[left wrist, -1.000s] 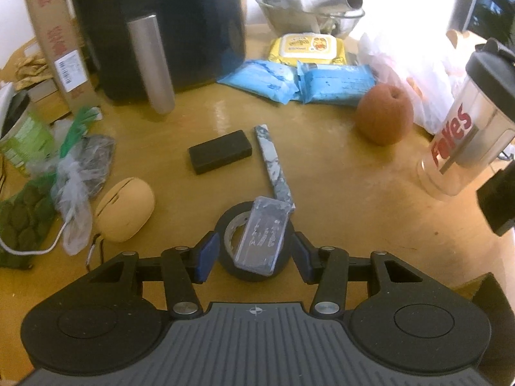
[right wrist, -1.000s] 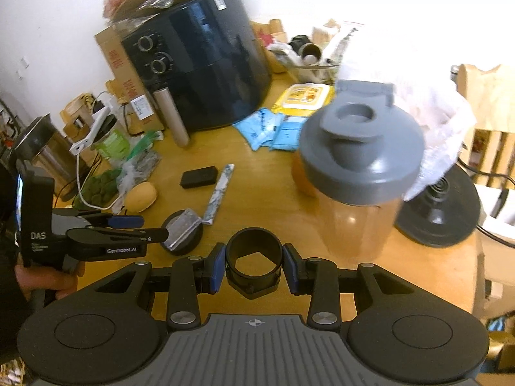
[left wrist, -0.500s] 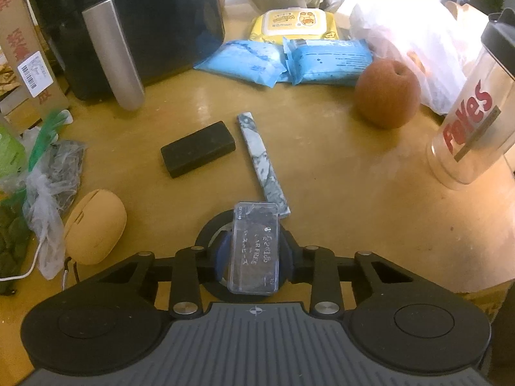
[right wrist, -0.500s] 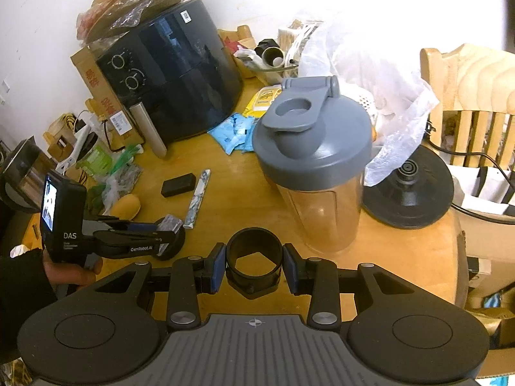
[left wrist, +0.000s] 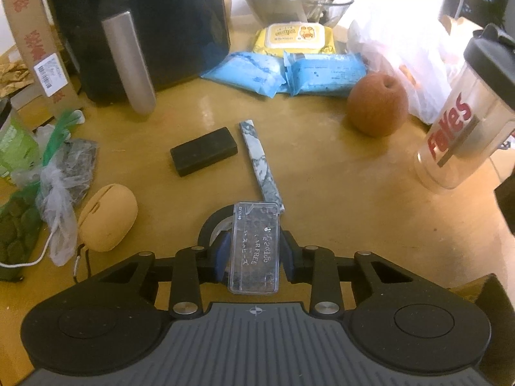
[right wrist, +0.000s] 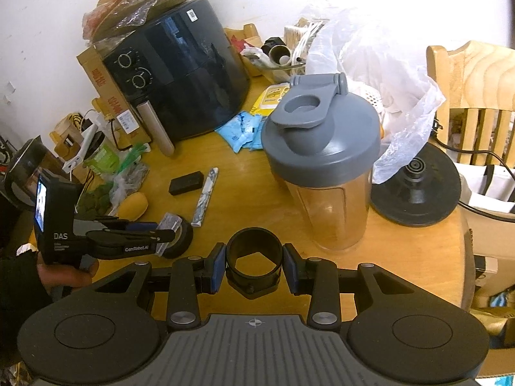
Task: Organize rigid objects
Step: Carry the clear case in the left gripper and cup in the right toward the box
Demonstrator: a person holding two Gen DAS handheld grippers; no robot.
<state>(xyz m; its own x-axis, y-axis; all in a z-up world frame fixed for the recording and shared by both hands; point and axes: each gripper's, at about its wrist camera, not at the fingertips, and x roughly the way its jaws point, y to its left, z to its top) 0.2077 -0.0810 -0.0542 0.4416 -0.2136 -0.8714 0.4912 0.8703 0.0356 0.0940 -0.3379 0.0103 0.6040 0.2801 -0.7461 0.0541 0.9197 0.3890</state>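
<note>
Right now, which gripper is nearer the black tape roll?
Left. The left gripper is directly over the tape roll, shut on the clear plastic case. The right gripper holds a black ring off to the roll's right.

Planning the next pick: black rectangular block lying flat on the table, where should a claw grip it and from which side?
Grip the black block across its short width, on the two long side faces, near mid-length. Come from above: it lies flat and low, with bare table around it. The marbled strip lies close beside its right end, so keep the fingers off that end. The long axis runs diagonally, so rotate the claw to match.
</note>
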